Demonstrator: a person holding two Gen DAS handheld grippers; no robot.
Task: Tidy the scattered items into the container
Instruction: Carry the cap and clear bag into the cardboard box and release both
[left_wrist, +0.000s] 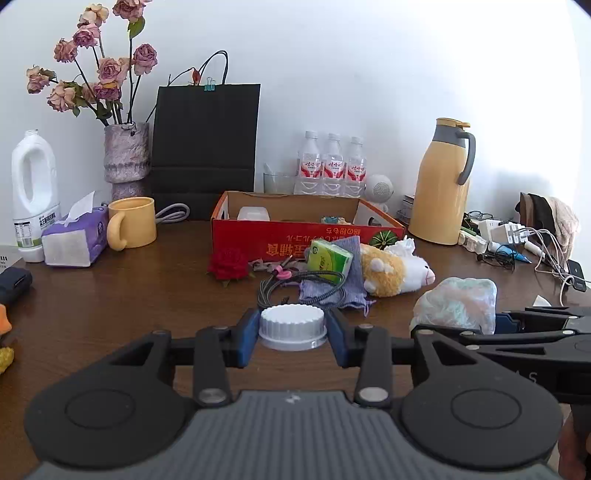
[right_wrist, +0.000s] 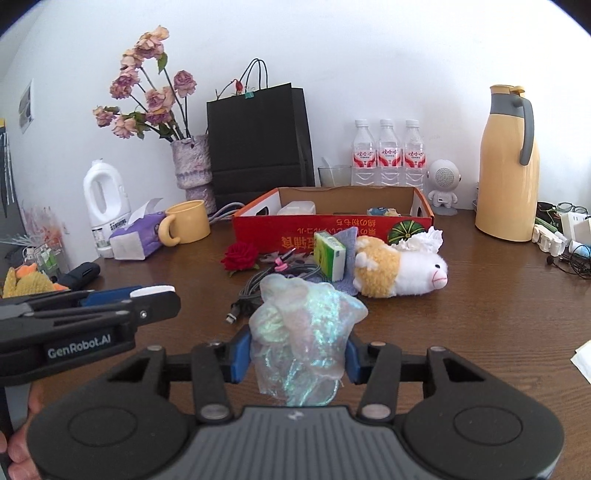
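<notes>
Left gripper (left_wrist: 292, 328): fingers pinching a white ribbed bottle cap (left_wrist: 292, 325) by its sides, blue pads flat against the ridges. Cap is rigid, light, grippy on the knurling; side pinch is the right hold and it looks well seated.

Right gripper (right_wrist: 295, 354): fingers clamped on a crumpled iridescent plastic bag (right_wrist: 306, 325), wad bulging up above and hanging below the pads. Bag is feather-light, soft, slick film; likely to slip or spring open, so the bunched middle is the best place to hold, as it is held here.

Both grippers sit side by side above the brown surface (left_wrist: 110, 295).

From the left wrist view, at 12 o'clock of the cap: a coiled black cable (left_wrist: 295, 284), then a grey-blue cloth (left_wrist: 343, 280) with a green tissue pack (left_wrist: 330, 259) on it. At 1 o'clock, a plush sheep (left_wrist: 395, 271), soft and easy to squeeze at the body. At 11 o'clock, a red fabric rose (left_wrist: 229, 264).

Beyond these stands the red cardboard box (left_wrist: 306, 236), open-topped, the likely container, with a few small items already inside. Cap and bag are both still outside it, well short of its near wall.
</notes>
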